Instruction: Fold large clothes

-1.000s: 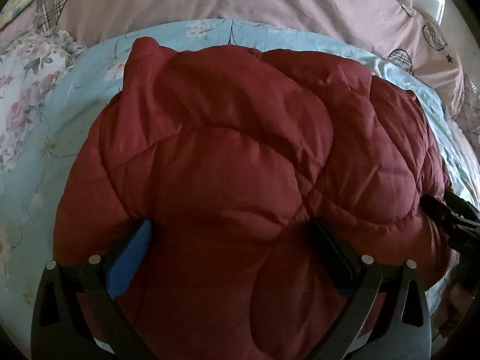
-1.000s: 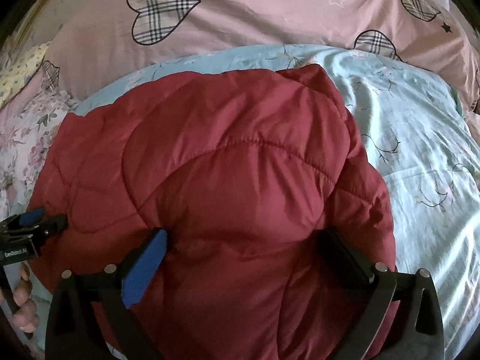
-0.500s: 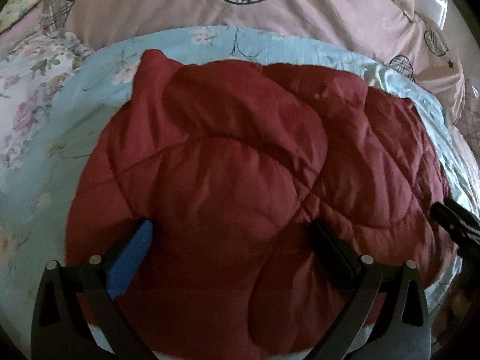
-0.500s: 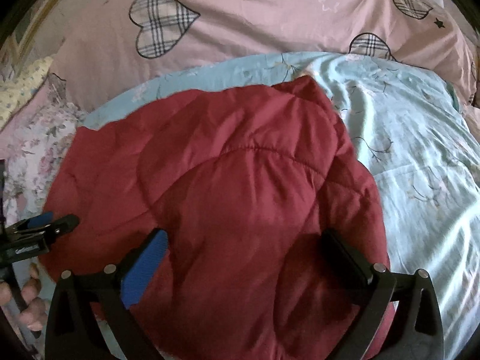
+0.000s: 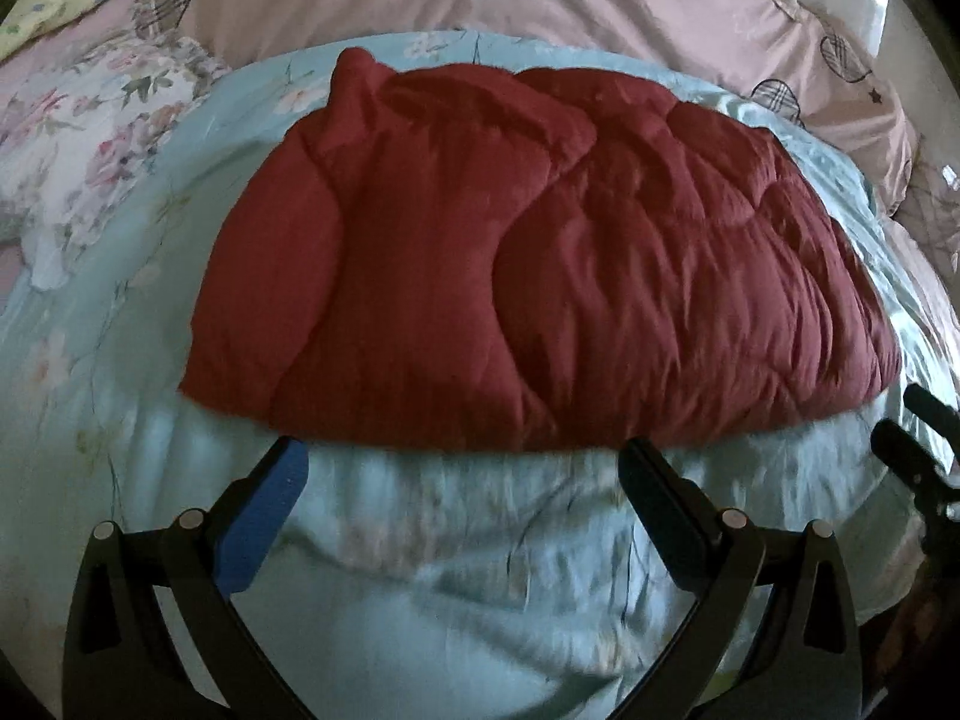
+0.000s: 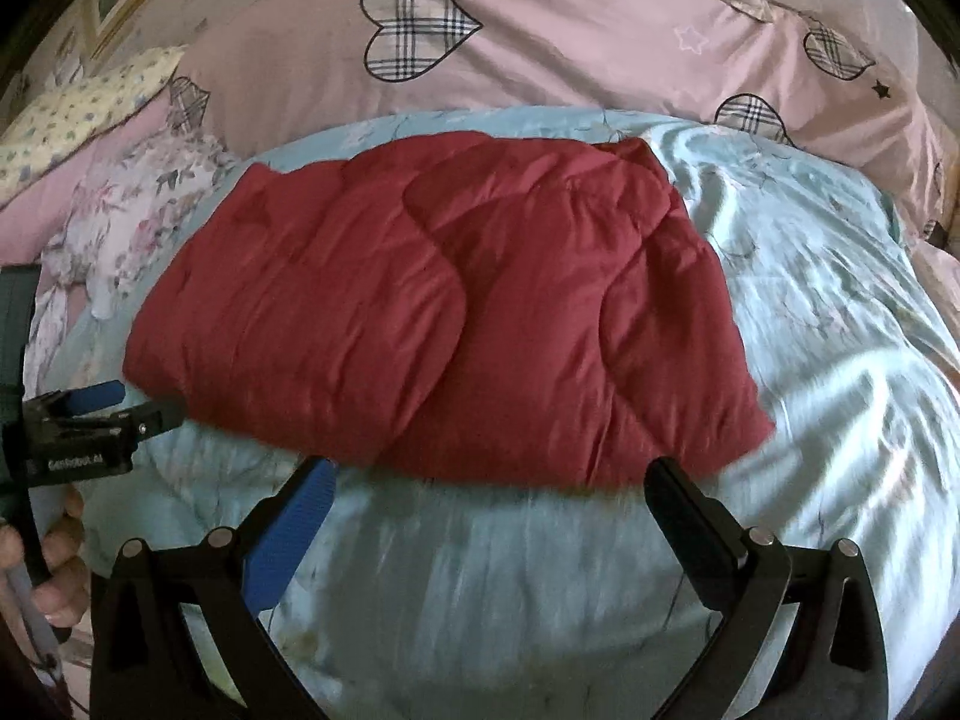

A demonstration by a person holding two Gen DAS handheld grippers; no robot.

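While I look along both wrist cameras, I count one garment: a dark red quilted jacket point(image 5: 540, 276), lying folded into a thick bundle on the light blue floral sheet point(image 5: 480, 570). It rests flat, with its near edge just beyond my fingertips and a strip of bare sheet between us in each view.

My left gripper point(image 5: 462, 474) stands wide, both fingers spread and holding nothing; one finger carries a blue pad point(image 5: 264, 522), the other is black. My right gripper point(image 6: 489, 489) is equally wide and empty, with the same pairing of one blue pad point(image 6: 291, 540) and one black finger.

From the right wrist view I see the left gripper at the left edge, its tips near the jacket's left corner, and a hand point(image 6: 51, 576) wrapped round its handle. From the left wrist view the right gripper's black tips show at the right edge.

Behind the jacket lies one pink duvet point(image 6: 570, 36) printed with plaid hearts; I count four hearts clearly in the right view. One white floral cloth point(image 5: 78, 138) sits at far left.
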